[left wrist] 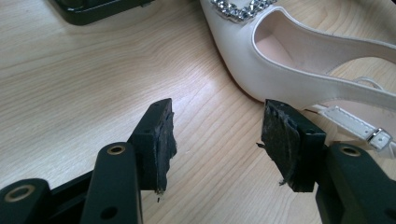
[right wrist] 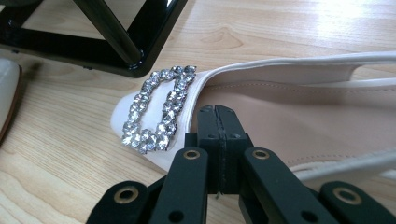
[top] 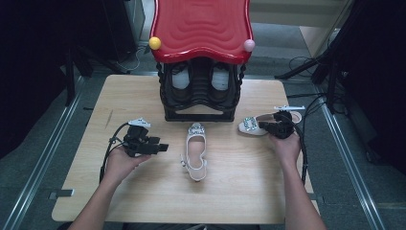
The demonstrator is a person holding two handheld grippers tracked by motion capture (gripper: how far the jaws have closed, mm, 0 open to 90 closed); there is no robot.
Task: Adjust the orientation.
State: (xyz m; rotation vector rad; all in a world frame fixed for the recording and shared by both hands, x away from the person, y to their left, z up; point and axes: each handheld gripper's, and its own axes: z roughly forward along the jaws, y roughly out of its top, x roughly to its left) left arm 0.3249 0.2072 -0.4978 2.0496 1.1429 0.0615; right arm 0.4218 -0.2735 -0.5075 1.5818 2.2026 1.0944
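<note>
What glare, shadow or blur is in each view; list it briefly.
High view: dark surroundings, evenly lit table, sheen on the red rack top, slightly soft. Left gripper view: pale glare patches on the wood, sharp claw pads, small shadow under the white shoe. Right gripper view: overexposed wood at top right, sparkling rhinestone buckle, reflections on the black rack base.

Black shoe rack (top: 201, 96) stands at the wooden table's (top: 143, 191) far edge, under a red wavy top (top: 201, 24) with a yellow ball (top: 154, 43) and a pink ball (top: 249, 45) at its front corners; pale shoes (top: 181, 79) sit inside.
</note>
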